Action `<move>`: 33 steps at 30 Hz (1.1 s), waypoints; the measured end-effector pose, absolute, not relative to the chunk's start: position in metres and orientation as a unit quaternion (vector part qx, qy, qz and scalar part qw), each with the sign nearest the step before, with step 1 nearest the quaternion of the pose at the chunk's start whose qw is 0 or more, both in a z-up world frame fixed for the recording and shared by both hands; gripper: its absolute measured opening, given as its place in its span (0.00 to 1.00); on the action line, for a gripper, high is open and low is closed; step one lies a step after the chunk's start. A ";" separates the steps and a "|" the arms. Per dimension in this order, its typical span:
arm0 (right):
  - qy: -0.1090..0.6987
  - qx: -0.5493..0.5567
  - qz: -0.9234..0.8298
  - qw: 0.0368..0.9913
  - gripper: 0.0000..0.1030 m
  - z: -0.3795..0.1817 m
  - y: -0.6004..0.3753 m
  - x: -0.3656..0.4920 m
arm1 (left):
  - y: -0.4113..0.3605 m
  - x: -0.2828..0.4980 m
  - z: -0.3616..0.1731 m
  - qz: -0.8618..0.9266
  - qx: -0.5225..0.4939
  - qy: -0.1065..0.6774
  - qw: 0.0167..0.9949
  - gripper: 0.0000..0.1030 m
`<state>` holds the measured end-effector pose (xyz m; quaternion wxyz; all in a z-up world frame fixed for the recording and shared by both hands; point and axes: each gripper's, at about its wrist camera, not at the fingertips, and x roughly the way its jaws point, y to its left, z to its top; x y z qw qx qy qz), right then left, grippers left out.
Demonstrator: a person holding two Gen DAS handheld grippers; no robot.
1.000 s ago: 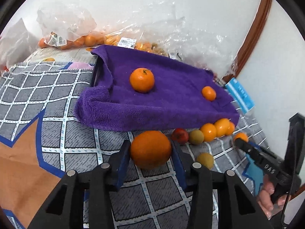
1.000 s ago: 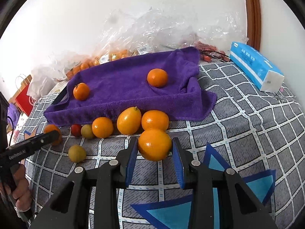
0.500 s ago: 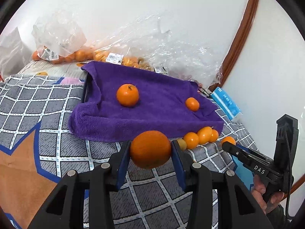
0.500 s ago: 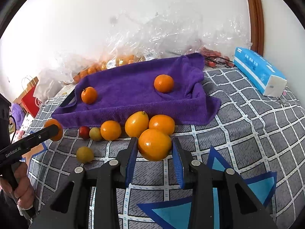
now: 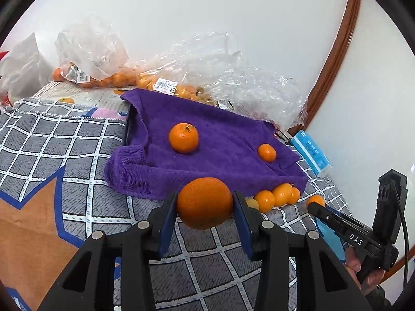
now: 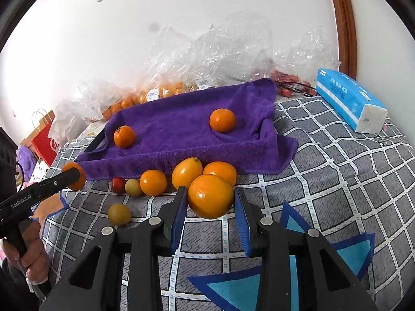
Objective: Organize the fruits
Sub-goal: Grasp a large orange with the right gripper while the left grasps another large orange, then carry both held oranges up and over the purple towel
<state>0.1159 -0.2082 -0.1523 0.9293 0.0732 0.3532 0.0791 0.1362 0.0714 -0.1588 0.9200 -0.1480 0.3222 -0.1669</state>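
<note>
Orange fruit in both: left gripper (image 5: 205, 203) squeezes a big orange (image 5: 205, 202), right gripper (image 6: 210, 198) squeezes another orange (image 6: 210, 196). Next, prob. carry them over the purple towel (image 5: 220, 140) & let go.

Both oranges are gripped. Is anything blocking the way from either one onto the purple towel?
Nothing visible blocks the left gripper. Loose fruits lie between the right gripper and the purple towel, low enough to pass over.

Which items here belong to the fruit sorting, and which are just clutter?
Job:
- orange in left hand-held gripper
- orange in right hand-held gripper
- purple towel
- loose fruit row

Lying about:
- tissue pack
- plastic bags
- red paper bag
</note>
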 end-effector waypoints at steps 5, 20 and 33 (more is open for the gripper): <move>0.353 0.078 0.076 0.929 0.35 -0.153 -0.210 0.117 | 0.072 0.138 -0.160 -0.169 -0.152 0.327 0.917 0.39; 0.354 0.104 0.073 0.927 0.35 -0.153 -0.218 0.116 | 0.081 0.136 -0.159 -0.151 -0.172 0.312 0.922 0.39; 0.355 0.076 0.070 0.929 0.35 -0.123 -0.211 0.117 | 0.095 0.123 -0.135 -0.127 -0.198 0.299 0.925 0.39</move>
